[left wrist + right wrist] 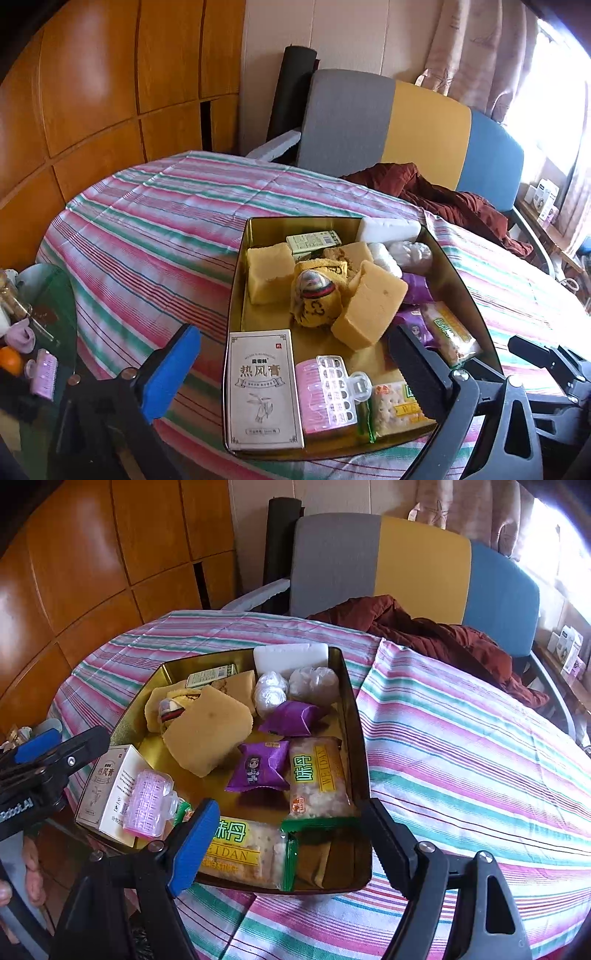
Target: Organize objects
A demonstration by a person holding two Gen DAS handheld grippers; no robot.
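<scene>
A gold tin tray [240,266] [360,716] sits on the striped tablecloth, full of items: yellow sponge blocks [369,306] [207,731], a white medicine box [263,387] [110,790], a pink hair clip [328,391] [149,803], purple snack packets [258,766], cracker packs [317,775] and white foam [388,229]. My left gripper [291,369] is open and empty, hovering over the tray's near end. My right gripper [291,834] is open and empty over the tray's near right corner. The left gripper also shows in the right wrist view [55,753].
A dark red jacket [443,195] [436,631] lies at the table's far side before a grey, yellow and blue chair [424,125]. A side table at the left holds a pink clip [44,373], an orange [9,360] and jars. Wooden panels stand behind.
</scene>
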